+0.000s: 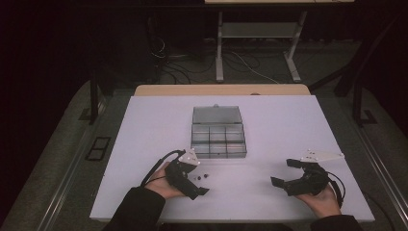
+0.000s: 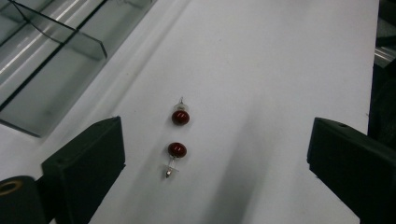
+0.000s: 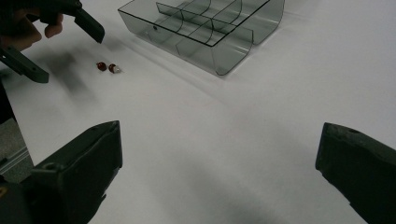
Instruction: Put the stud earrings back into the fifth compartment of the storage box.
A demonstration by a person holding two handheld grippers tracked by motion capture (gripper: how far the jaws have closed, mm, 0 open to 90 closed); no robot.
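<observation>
The left tool (image 1: 198, 183) sits in the person's left hand (image 1: 162, 185) low over the near left part of the white bench (image 1: 288, 125), its two black jaws spread wide with nothing between them touching either one. In the left gripper view the jaws stand far apart at the bottom corners, and two small red stud earrings (image 2: 178, 133) lie on the bench in the gap ahead of them, one just beyond the other, close together with their thin posts pointing opposite ways; neither jaw touches them. From above, the earrings appear as tiny dark dots just beside the left tool's tips, between that tool and the clear compartment box (image 1: 218, 134). The box rests open near the middle of the bench, its lid laid back on the far side and its dividers forming small cells that look bare. The right tool (image 1: 287, 173), held in the right hand (image 1: 321, 198) at the near right, is also spread wide and holds nothing; its jaws hover over bare bench, well apart from the earrings and the box.
</observation>
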